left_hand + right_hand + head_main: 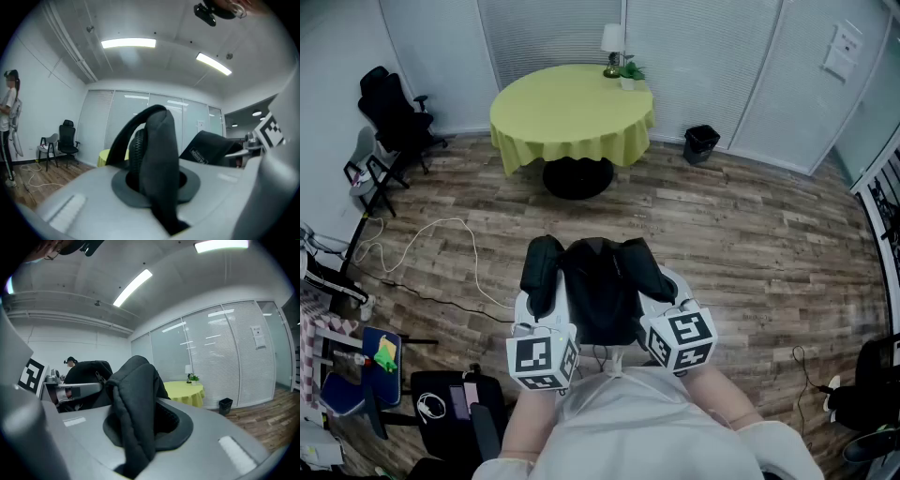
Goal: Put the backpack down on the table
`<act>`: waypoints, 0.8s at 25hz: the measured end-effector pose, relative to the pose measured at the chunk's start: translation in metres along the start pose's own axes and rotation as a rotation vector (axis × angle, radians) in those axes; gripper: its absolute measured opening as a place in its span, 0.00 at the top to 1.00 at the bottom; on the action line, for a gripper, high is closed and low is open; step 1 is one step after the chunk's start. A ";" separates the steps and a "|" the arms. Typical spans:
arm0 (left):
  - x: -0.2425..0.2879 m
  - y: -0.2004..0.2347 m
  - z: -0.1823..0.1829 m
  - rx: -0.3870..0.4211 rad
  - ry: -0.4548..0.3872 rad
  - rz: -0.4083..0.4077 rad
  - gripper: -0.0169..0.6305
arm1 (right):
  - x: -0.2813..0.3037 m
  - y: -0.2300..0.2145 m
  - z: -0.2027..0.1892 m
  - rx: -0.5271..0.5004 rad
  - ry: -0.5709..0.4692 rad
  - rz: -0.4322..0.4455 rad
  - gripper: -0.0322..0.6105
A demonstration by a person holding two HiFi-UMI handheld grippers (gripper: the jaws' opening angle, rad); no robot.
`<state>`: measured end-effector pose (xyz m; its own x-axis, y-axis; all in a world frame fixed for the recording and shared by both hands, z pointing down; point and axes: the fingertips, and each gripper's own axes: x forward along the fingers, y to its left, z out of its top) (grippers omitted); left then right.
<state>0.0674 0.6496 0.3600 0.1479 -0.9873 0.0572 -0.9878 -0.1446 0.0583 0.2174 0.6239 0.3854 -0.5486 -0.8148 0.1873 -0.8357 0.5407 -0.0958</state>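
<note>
A black backpack point(600, 291) hangs in front of me above the wood floor, held up by its two padded shoulder straps. My left gripper point(534, 302) is shut on the left strap point(157, 154), which stands up through the closed jaws in the left gripper view. In the same way my right gripper point(667, 292) is shut on the right strap point(133, 399). The round table point(572, 108) with a yellow-green cloth stands well ahead of me across the room, apart from the backpack.
A lamp point(612, 42) and a small plant point(630, 70) sit at the table's far edge. A black bin point(701, 142) stands right of the table, an office chair point(394, 112) to its left. A white cable point(422, 239) loops on the floor. A person point(9, 126) stands at left.
</note>
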 end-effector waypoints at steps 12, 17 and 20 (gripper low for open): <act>0.012 0.008 -0.006 -0.011 0.003 -0.008 0.93 | 0.014 -0.001 -0.002 -0.012 0.017 0.002 0.90; 0.020 0.020 -0.014 -0.013 0.022 0.007 0.93 | 0.028 0.002 -0.008 -0.012 0.037 0.017 0.90; 0.030 0.025 -0.027 -0.031 0.054 0.018 0.93 | 0.042 -0.003 -0.018 -0.002 0.073 0.025 0.90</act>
<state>0.0487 0.6185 0.3897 0.1333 -0.9847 0.1119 -0.9884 -0.1238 0.0878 0.1976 0.5921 0.4112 -0.5660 -0.7836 0.2561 -0.8218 0.5610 -0.0998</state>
